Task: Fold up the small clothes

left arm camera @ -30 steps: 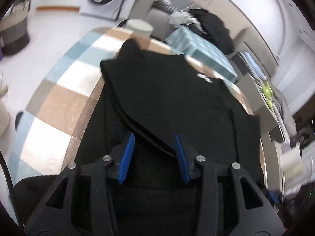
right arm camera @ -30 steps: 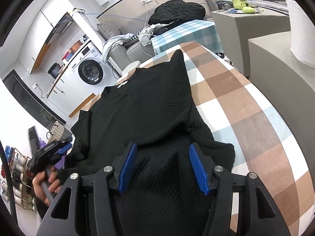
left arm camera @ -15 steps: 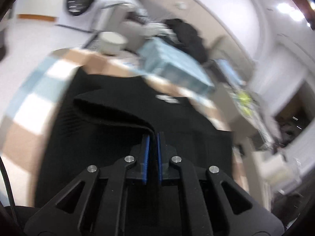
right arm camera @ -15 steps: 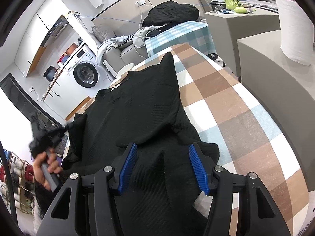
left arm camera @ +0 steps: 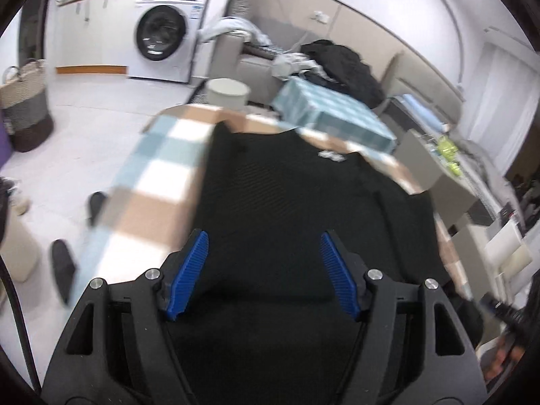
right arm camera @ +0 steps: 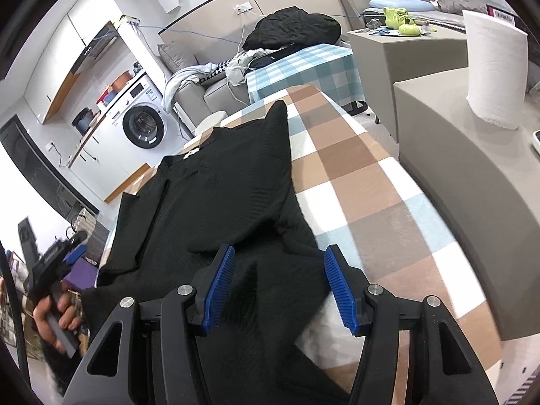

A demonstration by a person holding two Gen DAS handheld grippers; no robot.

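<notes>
A black knit sweater (left arm camera: 303, 202) lies flat on the checkered tablecloth (left arm camera: 158, 175), neck label toward the far end. My left gripper (left arm camera: 265, 260) hovers above its near part; the jaws are opening and nothing is between the blue pads. In the right wrist view the sweater (right arm camera: 229, 195) has its left sleeve folded in over the body. My right gripper (right arm camera: 280, 276) is open and opening slightly, low over the rumpled near-right hem, with a ridge of cloth between the pads but not pinched. A hand holds the left gripper (right arm camera: 77, 245) off the table's left edge.
A grey cabinet (right arm camera: 455, 175) with a paper roll (right arm camera: 492, 67) stands close on the right. A second teal-checked table (left arm camera: 330, 114), a white stool (left arm camera: 227, 92), a sofa with clothes and a washing machine (left arm camera: 162, 33) are beyond. A basket (left arm camera: 23, 108) and slippers (left arm camera: 62, 266) are on the floor at left.
My left gripper closed on the sweater's left edge, carried it over the body, then opened and drew back upward. The right gripper stayed nearly where it was.
</notes>
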